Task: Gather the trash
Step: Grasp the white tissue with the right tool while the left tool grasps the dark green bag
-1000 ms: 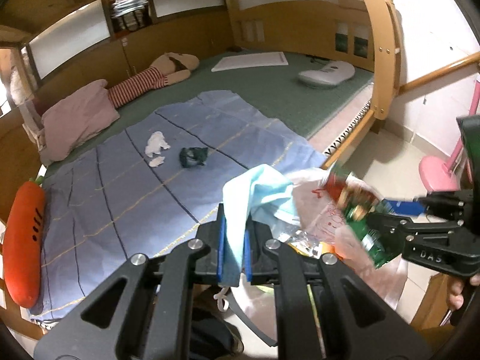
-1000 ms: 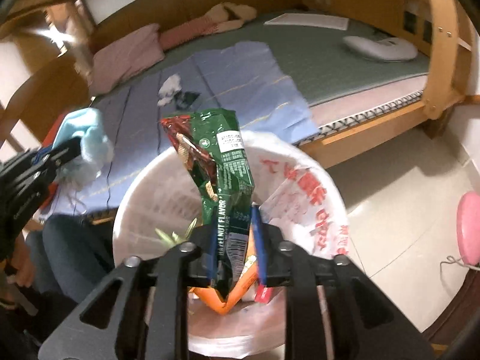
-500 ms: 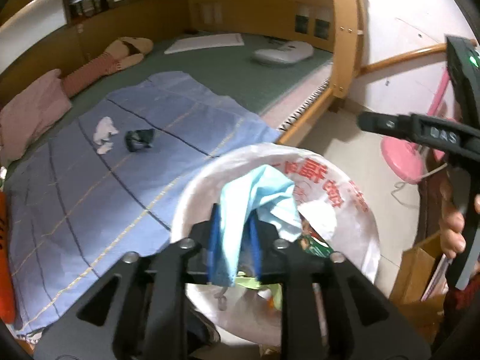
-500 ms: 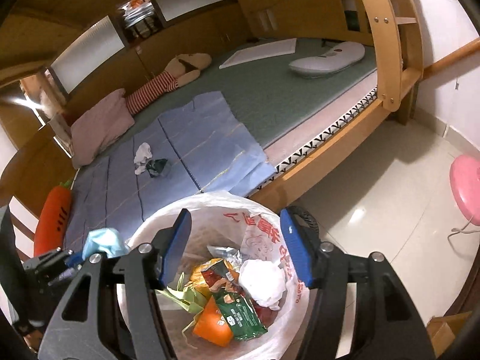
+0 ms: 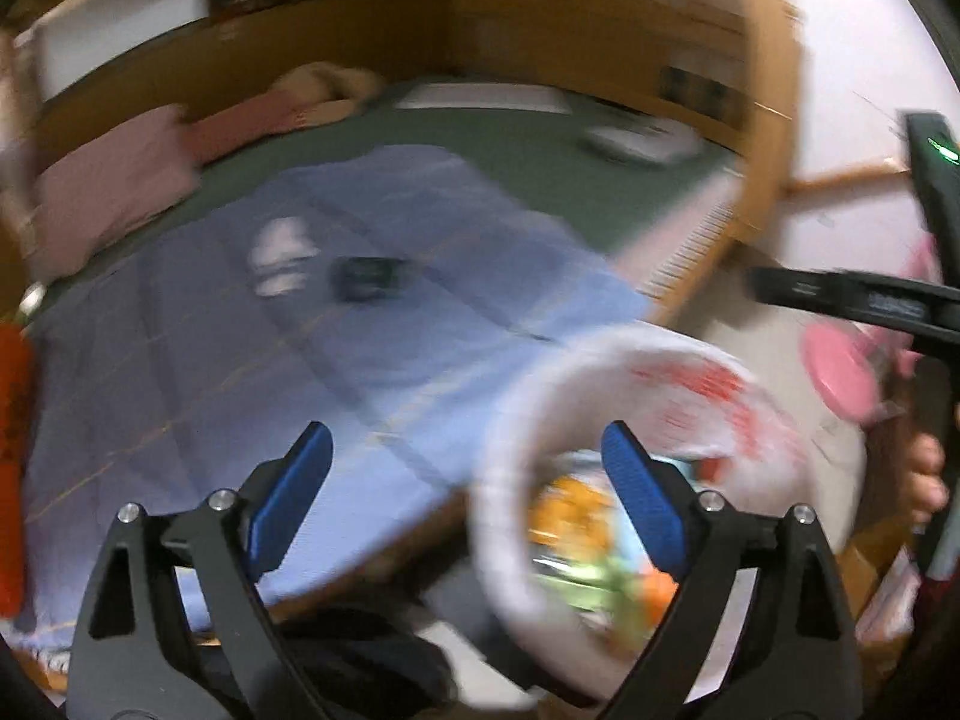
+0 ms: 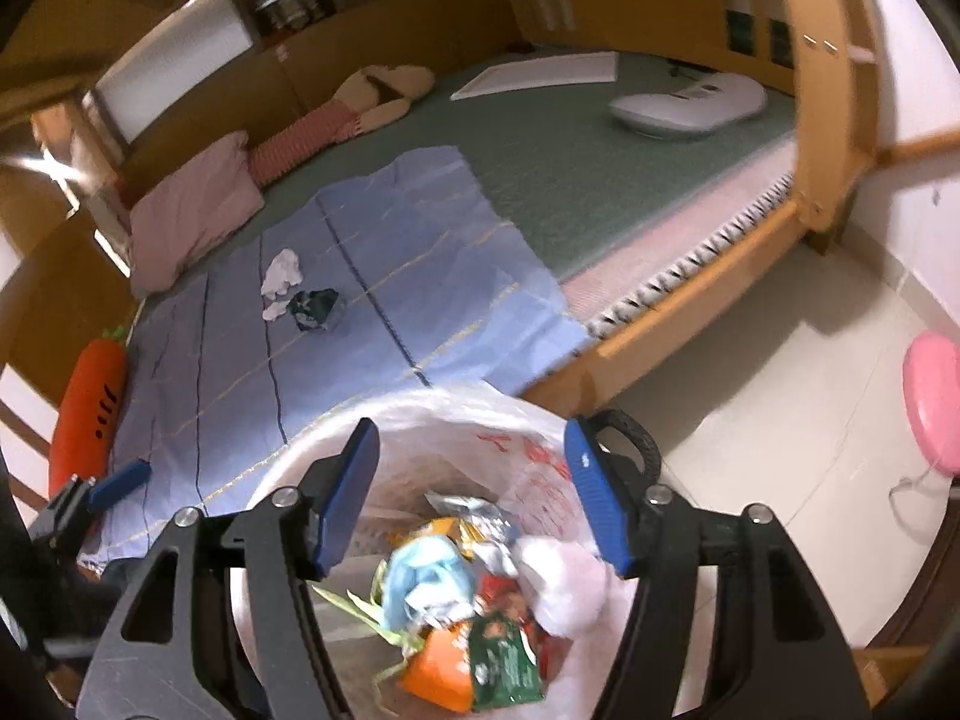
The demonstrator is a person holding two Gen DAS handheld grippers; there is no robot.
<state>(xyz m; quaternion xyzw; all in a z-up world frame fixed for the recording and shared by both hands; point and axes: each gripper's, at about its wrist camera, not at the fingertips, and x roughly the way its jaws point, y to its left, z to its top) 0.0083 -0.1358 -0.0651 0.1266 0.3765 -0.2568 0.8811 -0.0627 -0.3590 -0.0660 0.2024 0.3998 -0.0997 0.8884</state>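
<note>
Bed: a wooden-framed bed (image 6: pixel 708 306) fills the upper half of the right wrist view, with a green mattress cover and a blue sheet (image 6: pixel 372 324) spread over its near part.
Trash on the bed: a crumpled white tissue (image 6: pixel 281 283) and a dark wrapper (image 6: pixel 315 309) lie just beside each other on the blue sheet, at about 11 o'clock from the right gripper; in the blurred left wrist view they show as a white smear (image 5: pixel 279 261) and a dark smear (image 5: pixel 369 279).
Other things: a pink pillow (image 6: pixel 192 210) and a striped plush doll (image 6: pixel 354 102) toward 11 to 12 o'clock, a carrot plush (image 6: pixel 90 408) at 9 o'clock along the bed's edge, a white device (image 6: pixel 690 105) at 1 o'clock on the green cover, a pink stool (image 6: pixel 933 402) at 3 o'clock on the tiled floor.
Bin: a white bin (image 6: pixel 300 456) lined with a white plastic bag printed in red stands on the floor against the bed, right under the right gripper.
Bin contents: a light blue face mask (image 6: pixel 426 570), a green snack packet (image 6: pixel 501 660), an orange wrapper (image 6: pixel 435 672), a foil wrapper (image 6: pixel 474 513) and white crumpled paper (image 6: pixel 564 585), piled touching one another.
Left gripper (image 5: pixel 465 498): fingers spread wide, nothing between them; bed sheet behind one, bin (image 5: pixel 510 480) behind the other.
Right gripper (image 6: pixel 474 498): fingers spread wide and empty above the bin's mouth.
In the way: nothing lies between the grippers and the sheet's trash except the bin rim and bed edge.
</note>
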